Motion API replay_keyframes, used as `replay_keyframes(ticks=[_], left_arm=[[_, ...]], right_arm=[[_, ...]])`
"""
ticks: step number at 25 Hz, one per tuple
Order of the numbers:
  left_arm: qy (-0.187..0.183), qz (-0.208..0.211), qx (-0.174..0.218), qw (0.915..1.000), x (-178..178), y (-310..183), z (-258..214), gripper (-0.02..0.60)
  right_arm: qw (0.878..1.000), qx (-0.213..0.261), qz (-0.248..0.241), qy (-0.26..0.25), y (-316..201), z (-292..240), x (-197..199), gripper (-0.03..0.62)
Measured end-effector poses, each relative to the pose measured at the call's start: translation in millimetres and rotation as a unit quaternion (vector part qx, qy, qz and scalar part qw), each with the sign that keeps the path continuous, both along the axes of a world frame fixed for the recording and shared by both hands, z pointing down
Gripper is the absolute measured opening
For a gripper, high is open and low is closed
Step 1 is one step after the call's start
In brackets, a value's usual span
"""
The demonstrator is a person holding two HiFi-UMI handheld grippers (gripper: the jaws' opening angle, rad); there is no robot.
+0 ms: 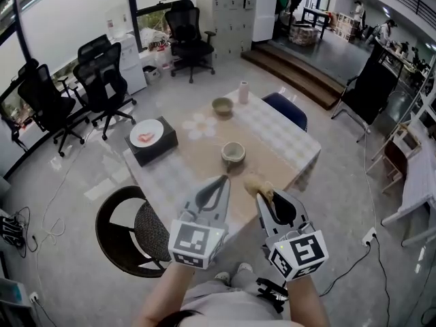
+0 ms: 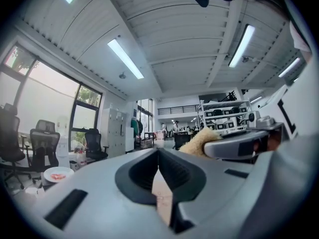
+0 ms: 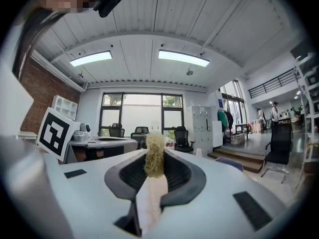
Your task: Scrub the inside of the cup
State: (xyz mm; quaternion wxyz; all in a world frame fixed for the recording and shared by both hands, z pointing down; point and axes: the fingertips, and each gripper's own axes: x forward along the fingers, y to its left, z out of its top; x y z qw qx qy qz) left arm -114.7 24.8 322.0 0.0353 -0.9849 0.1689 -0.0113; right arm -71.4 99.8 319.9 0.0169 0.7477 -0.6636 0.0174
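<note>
Clamping the right gripper [image 1: 263, 197] tight on a fibrous yellow scrubber [image 1: 257, 184], with the tuft poking out past the tips. Holding the left gripper [image 1: 224, 178] at 9 o'clock of it, jaws pressed together on nothing. Hovering both over the near edge of the table [image 1: 286, 138], apart from the pale cup [image 1: 233, 152], upright at 12 o'clock of the grippers, around the tabletop's middle. Farther toward 12 o'clock, a bowl [image 1: 222, 105] and a white cylinder [image 1: 244, 92]; at 10 o'clock, a plate [image 1: 146, 133] on a black box [image 1: 163, 150].
</note>
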Motion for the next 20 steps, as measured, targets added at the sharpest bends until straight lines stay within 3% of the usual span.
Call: replay_keyframes(ticks=[11,20], left_arm=[[-0.018,-0.020,-0.013,0.9995,35,-33,28,0.012],[-0.020,-0.078,-0.036,0.9961,69,-76,45,0.012]], right_arm=[[1.000,-0.007,-0.014,-0.006,-36,15,51,0.080],[0.996,-0.026,-0.089,-0.002,-95,20,91,0.081]])
